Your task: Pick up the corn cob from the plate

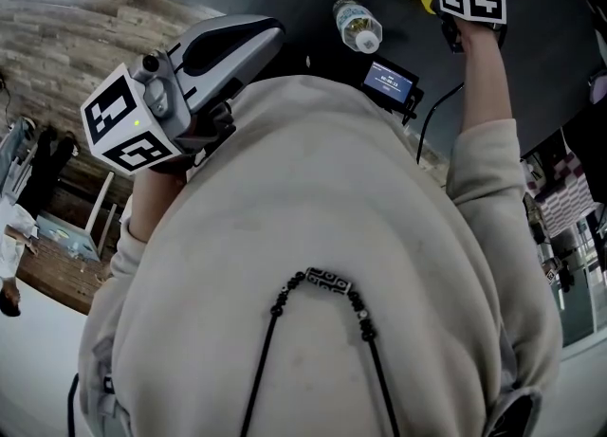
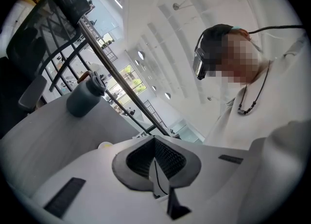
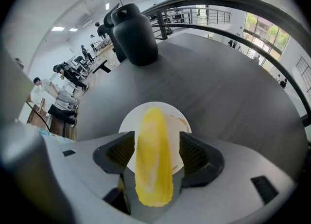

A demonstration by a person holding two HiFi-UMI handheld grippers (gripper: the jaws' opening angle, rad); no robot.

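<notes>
My right gripper point(image 3: 156, 146) holds its jaws wide apart astride the corn cob point(image 3: 153, 160), which lies on the plate point(image 3: 183, 125) with its long axis running straight between them, while my left gripper point(image 2: 156, 162), jaws together, hangs well away.

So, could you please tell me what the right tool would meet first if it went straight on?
The corn cob on the plate: it lies between the open jaws of the right tool, apparently not yet gripped.

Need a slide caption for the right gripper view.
Right gripper, jaws open, straddles the corn cob lying on a white plate on the dark table.
</notes>
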